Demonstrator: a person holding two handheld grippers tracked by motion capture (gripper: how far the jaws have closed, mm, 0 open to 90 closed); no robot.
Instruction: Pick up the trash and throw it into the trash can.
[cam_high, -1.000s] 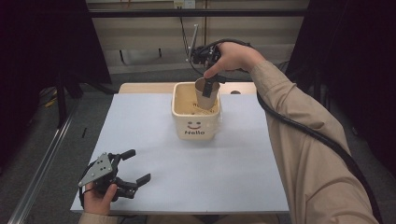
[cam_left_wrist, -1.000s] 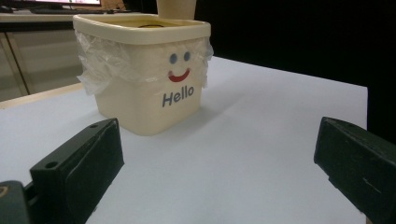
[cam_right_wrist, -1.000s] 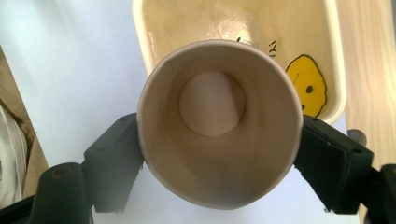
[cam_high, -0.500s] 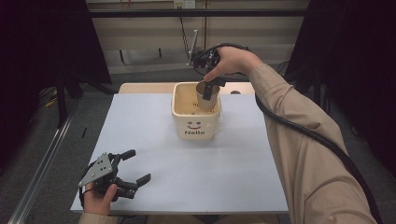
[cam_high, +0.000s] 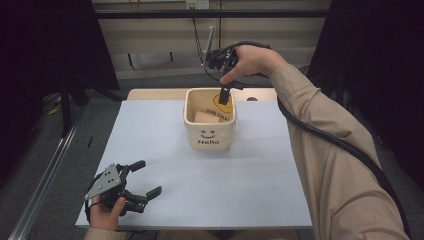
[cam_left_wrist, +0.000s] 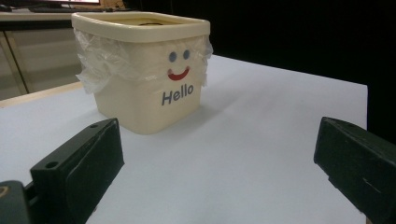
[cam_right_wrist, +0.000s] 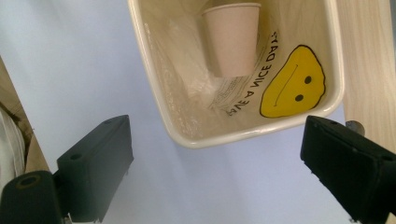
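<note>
1. The table (cam_high: 150, 145), flat and pale, offers little grip; a knock could slide the bin (cam_high: 209, 132).
2. This cream square bin is lined with thin crinkly plastic that could snag a jaw.
3. The right gripper (cam_high: 225, 92) hangs above, jaws wide, empty.
4. The left gripper (cam_high: 135, 185) rests open, empty.
5. A paper cup (cam_right_wrist: 232, 39), tapered and light, lies inside the bin.

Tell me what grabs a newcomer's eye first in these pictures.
The cream plastic bin printed "Hello" with a smiley face stands mid-table on the pale sheet, lined with a clear bag bearing a yellow smiley. A tan paper cup lies inside it. The right gripper hangs open above the bin; the left gripper rests open near the table's front left corner.
</note>
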